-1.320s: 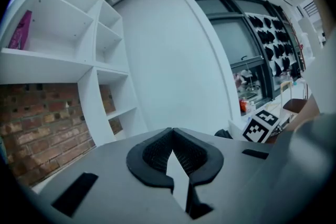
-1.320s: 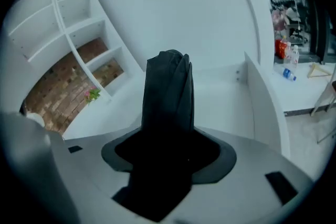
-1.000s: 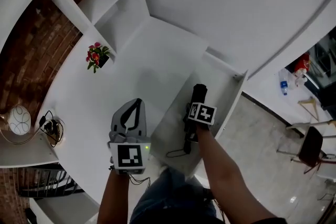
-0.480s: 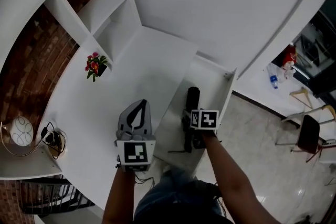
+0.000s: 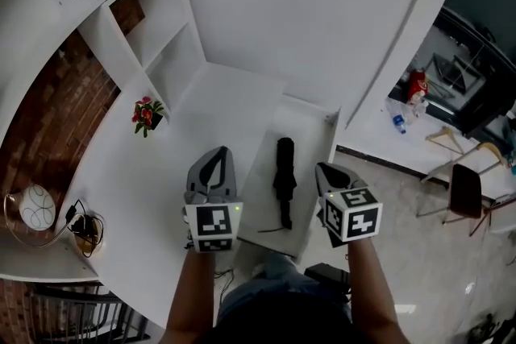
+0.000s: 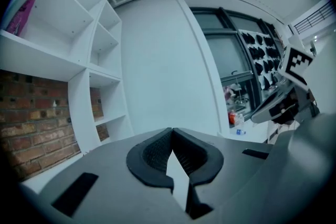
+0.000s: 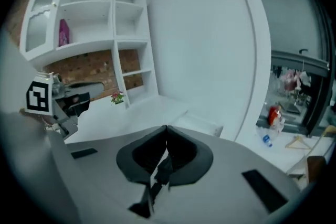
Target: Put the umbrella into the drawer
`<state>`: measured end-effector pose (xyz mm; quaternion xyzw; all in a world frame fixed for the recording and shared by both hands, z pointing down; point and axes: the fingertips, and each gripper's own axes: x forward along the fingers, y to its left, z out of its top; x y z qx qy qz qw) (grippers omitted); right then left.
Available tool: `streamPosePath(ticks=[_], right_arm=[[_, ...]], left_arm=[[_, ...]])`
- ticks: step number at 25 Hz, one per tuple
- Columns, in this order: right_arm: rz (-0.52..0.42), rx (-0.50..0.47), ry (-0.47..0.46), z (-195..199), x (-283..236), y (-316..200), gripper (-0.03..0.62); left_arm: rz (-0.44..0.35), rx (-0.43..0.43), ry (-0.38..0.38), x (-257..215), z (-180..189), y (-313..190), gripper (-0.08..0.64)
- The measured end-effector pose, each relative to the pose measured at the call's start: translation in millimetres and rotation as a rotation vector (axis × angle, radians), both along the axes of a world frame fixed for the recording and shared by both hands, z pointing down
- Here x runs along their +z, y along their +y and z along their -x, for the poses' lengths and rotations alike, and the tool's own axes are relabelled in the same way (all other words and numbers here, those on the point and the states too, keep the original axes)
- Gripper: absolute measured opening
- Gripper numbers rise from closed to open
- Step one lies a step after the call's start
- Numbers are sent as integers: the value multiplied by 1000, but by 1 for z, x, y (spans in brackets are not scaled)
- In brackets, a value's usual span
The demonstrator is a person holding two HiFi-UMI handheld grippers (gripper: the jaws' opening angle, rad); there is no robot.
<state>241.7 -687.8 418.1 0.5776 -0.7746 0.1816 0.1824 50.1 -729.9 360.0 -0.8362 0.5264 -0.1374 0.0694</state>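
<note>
The folded black umbrella (image 5: 283, 173) lies lengthwise in the open drawer (image 5: 305, 137), its handle end towards the person and its thin strap (image 5: 272, 230) looping out near the drawer's near edge. Nothing holds it. The placing step looks done, so what remains, if anything, is probably to push the drawer shut. That would call for one pair of tongs to drop to the drawer's near front and press it evenly towards the far wall, with care that the strap does not catch at the edge. The right tongs (image 5: 322, 168) hover just right of the umbrella, over the drawer's right side and clear of it. Their jaws are together with nothing between them. The left tongs (image 5: 214, 156) hang over the white desk (image 5: 121, 189) just left of the drawer, also closed on nothing. Both forearms reach in from the near edge and run almost parallel, with the tongs pointing away from the person and tipped a little downward. A small flower pot (image 5: 147, 106) stands further left on the desk, well apart from the drawer.
</note>
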Motion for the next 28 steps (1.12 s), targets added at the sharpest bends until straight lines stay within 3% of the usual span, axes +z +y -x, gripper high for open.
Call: streamPosePath(ticks=[5, 11, 19, 28], right_arm=[[-246, 47, 168, -25, -61, 27, 0], [-387, 81, 272, -34, -102, 39, 0], [-503, 125, 290, -45, -137, 50, 0], [-530, 158, 263, -59, -145, 53, 0]], left_arm=[[-65, 9, 21, -23, -2, 9, 3], [-120, 6, 52, -45, 0, 14, 3], [-166, 20, 79, -65, -5, 18, 3], [-188, 62, 53, -74, -12, 19, 3]])
